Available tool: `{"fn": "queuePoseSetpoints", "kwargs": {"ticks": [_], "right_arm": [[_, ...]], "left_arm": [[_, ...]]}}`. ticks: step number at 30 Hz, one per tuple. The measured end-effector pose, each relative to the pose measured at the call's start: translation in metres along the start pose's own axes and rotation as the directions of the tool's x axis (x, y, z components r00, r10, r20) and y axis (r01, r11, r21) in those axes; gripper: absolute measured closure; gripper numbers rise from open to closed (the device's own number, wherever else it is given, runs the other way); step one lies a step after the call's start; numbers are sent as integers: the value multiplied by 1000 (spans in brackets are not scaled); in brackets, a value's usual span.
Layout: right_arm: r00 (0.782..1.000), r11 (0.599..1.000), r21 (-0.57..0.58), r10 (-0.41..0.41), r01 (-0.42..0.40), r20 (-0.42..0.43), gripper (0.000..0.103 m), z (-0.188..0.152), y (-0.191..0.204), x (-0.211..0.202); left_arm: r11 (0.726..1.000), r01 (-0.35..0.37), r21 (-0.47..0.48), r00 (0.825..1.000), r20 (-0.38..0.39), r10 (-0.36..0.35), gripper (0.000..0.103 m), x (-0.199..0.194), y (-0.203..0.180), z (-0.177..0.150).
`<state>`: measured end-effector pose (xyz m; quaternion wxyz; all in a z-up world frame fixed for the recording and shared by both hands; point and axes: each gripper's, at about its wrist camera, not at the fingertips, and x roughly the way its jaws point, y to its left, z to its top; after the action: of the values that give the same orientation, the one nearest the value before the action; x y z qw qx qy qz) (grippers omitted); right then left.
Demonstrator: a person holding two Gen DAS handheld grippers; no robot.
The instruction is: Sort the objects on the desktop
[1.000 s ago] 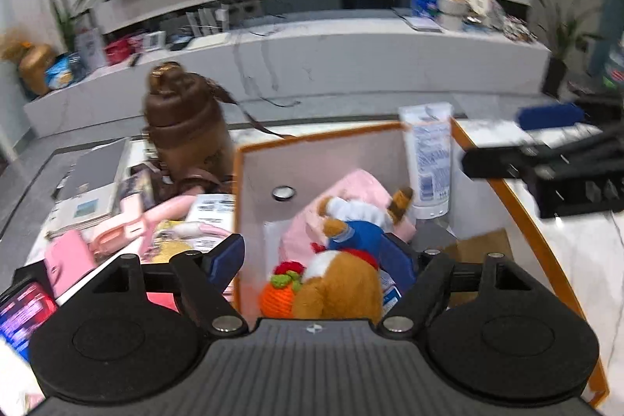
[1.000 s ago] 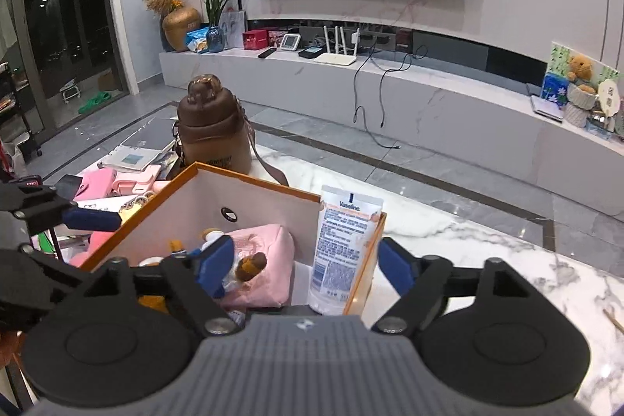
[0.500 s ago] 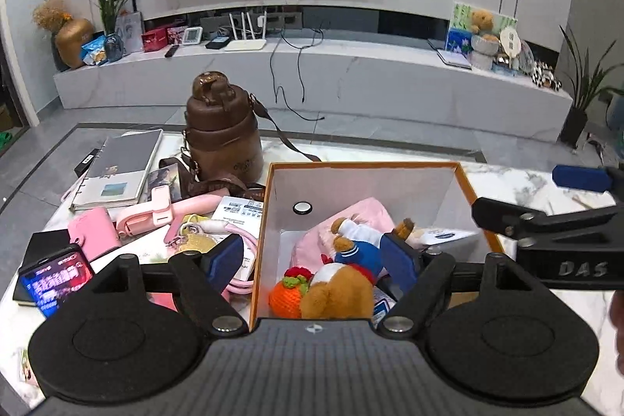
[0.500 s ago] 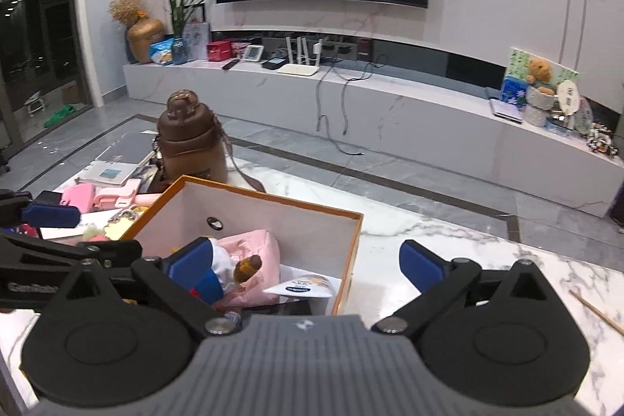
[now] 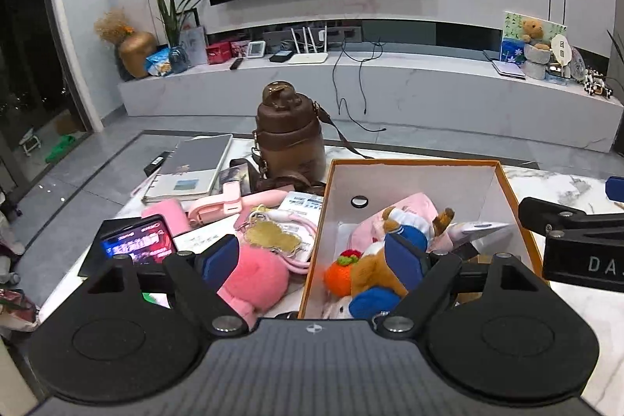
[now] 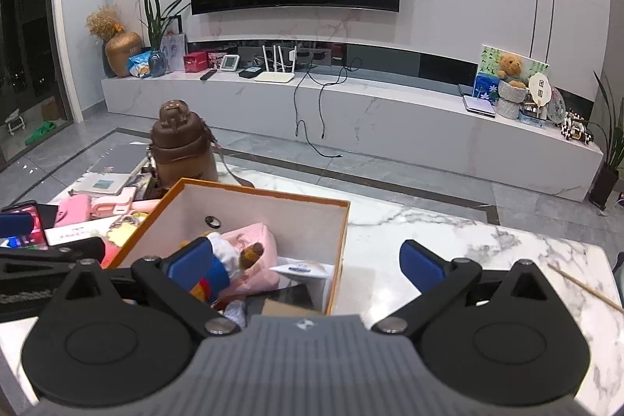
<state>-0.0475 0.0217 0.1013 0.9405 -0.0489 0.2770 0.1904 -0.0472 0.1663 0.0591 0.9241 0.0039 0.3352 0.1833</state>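
**Pick the next thing for the box**

The box [image 5: 507, 190] sits on the white table [image 6: 448, 232], orange on the outside and pale inside. In it lie a toy bear [image 5: 374, 268], a pink pouch [image 6: 253, 240] and a white tube [image 6: 304, 268] on its side. The tube looks put away, so I think the next job is to fetch another thing.

Just left of the box is the mess that is not sorted yet: a fluffy pink toy [image 5: 257, 279], a gold charm [image 5: 273, 238], a pink stick [image 5: 238, 203], a phone [image 5: 136, 246] with its screen on, a notebook [image 5: 191, 170] and a big brown bottle [image 5: 290, 139] behind them.

The left gripper [image 5: 312, 260] is spread wide with nothing pinched; its jaws have just been opening. It hangs over the box's left wall and the fluffy toy. The right gripper [image 6: 308, 264] is spread wide too, holding nothing, over the box's right wall.

To do this well, I would go for the fluffy toy, since it is nearest. Come down with a finger on each side of it and squeeze its middle. Keep clear of the charm's cord. Lift high over the wall before letting go.
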Motion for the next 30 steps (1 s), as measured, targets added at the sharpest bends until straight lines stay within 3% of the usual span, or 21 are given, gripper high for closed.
{"fn": "queuePoseSetpoints", "kwargs": {"ticks": [4,10,13,18,30], "right_arm": [[1000,1000,-6,-5,5,11,1,-6,4,-14],[999,1000,-5,-14,14,46,1,-15,11,-33],[998,1000,8,-13,12,57,1,-25,12,-41],[999,999,-4,-38,38,12,1,-36,16,-45],[995,997,13,-78,79,-66,1,-41,14,-31]], "left_arm": [[1000,0,27,999,33,-1,6,-15,-3,-6],[993,-81,84,996,47,78,6,-35,-12,-14],[997,-68,31,998,7,68,6,-38,-4,-15],[994,3,-113,996,-91,-13,6,-30,11,-15],[998,-42,-46,995,-97,37,6,-19,-2,-23]]}}
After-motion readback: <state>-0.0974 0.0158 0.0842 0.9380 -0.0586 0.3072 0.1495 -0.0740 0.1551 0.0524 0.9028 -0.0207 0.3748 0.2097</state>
